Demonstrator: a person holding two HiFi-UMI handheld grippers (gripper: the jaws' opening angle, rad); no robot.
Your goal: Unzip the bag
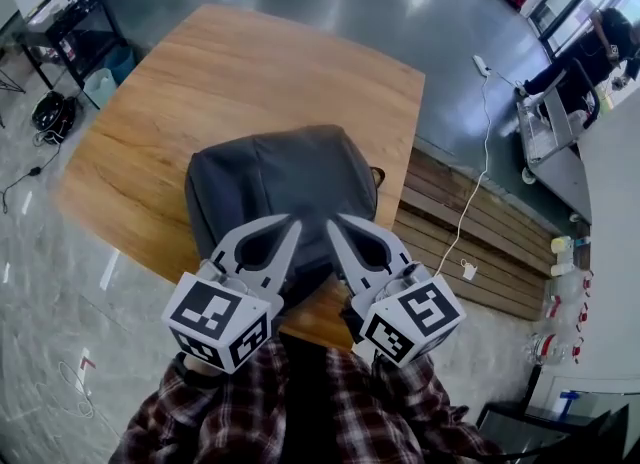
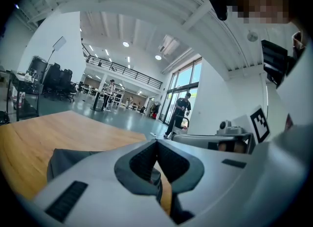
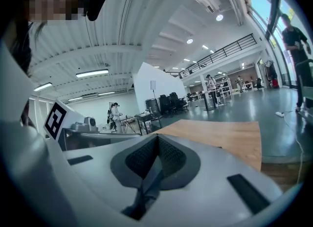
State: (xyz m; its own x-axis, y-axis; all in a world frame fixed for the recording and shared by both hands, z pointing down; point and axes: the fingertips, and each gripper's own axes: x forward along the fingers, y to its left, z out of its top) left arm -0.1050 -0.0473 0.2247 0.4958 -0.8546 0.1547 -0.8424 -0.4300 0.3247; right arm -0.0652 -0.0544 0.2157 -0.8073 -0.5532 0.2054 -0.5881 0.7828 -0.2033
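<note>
A dark grey bag (image 1: 280, 177) lies on the wooden table (image 1: 250, 62), close to its near edge. Both grippers hover side by side over the bag's near part and point away from me. The left gripper (image 1: 296, 222) has its jaws together at the tips with nothing between them. The right gripper (image 1: 332, 220) is the same. In the left gripper view the left gripper (image 2: 157, 142) shows touching tips, with the bag (image 2: 66, 160) low at the left. The right gripper (image 3: 157, 137) in its own view is also closed, and only dark bag shows through the slit below its tips. No zipper is visible.
A slatted wooden bench (image 1: 470, 242) stands along the table's right side, with a white cable (image 1: 482, 142) trailing across it to the floor. A dark cart (image 1: 70, 12) stands at the far left. People stand far off in the hall (image 2: 182, 108).
</note>
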